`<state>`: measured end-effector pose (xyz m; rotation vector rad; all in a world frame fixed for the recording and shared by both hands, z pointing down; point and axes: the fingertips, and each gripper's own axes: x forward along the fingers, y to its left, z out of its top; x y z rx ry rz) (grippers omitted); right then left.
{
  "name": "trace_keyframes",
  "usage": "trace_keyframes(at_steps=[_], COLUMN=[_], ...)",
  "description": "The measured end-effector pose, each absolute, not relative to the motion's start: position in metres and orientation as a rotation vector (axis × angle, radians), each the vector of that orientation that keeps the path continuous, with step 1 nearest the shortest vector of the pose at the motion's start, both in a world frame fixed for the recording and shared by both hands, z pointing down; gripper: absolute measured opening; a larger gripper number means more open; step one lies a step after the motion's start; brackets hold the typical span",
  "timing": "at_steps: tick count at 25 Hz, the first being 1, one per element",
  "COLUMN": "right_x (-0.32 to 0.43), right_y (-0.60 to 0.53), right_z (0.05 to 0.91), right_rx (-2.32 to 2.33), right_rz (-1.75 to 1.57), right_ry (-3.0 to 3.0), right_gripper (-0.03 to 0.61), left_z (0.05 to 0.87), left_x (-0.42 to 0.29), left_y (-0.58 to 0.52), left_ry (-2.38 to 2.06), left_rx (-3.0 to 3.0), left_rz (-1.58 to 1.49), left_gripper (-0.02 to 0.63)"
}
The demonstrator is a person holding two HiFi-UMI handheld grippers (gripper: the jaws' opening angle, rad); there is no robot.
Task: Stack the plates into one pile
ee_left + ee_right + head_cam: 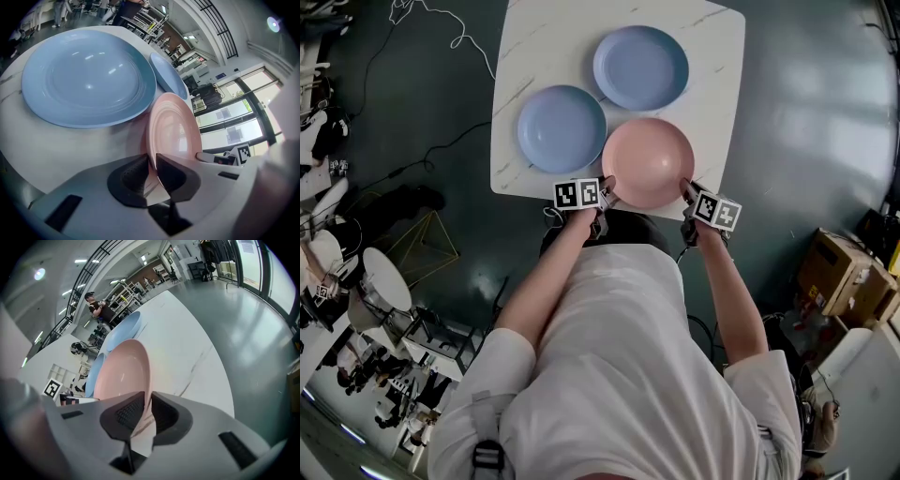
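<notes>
Three plates sit on the white marble table (717, 66), none stacked. The pink plate (648, 162) is at the near edge. The near blue plate (562, 128) is just beside it on your left, and the far blue plate (640, 67) is behind both.

Only the head view gives you that layout. It also shows the pink plate's near rim sticking out past the table edge, but it's too coarse to read the jaws. Your two gripper views cover that: each looks along the pink rim almost edge-on, with both blue plates beyond it. No view tells me whether the pink plate is off the tabletop.

Around you: dark floor, loose cables (441, 23) at top left, a gold wire frame (417, 246) to your left, and a cardboard box (839, 272) to your right. The right gripper view also picks up a person (100, 310) standing far behind the table. The near blue plate is the pink one's closest neighbour, on the left gripper's side.

The left gripper (153, 161) is clamped on the pink plate's left rim, one pad on each face. The right gripper (148, 404) is clamped the same way on the right rim. Both sets of jaws are narrow, with only the rim's thickness between the pads. Each gripper shows up across the plate in the other's view.
</notes>
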<state>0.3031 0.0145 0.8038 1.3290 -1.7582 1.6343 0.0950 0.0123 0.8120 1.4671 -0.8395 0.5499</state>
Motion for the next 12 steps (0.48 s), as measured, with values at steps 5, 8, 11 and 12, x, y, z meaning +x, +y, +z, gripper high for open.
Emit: trace_keyframes(at_steps=[5,8,11,12], right_x=[0.305,0.308,0.31,0.31], right_y=[0.017,0.019,0.02,0.02], right_z=[0.794,0.789,0.783,0.781], right_rx=[1.347,1.356,1.363,1.365], right_rz=[1.62,1.611,1.608,1.608], right_ry=[-1.767,-1.771,-1.78,-1.785], right_gripper=[0.057,0.058,0.058,0.058], left_z=[0.807,0.801,0.793,0.791], left_x=[0.098,0.101,0.104,0.104], left_y=[0.014,0.012,0.01,0.01], left_ry=[-0.827,-0.818,-0.809,-0.805], left_rx=[1.481,1.501,1.523,1.531], left_rz=[0.545,0.549,0.549,0.55], left_gripper=[0.057,0.057,0.057,0.057])
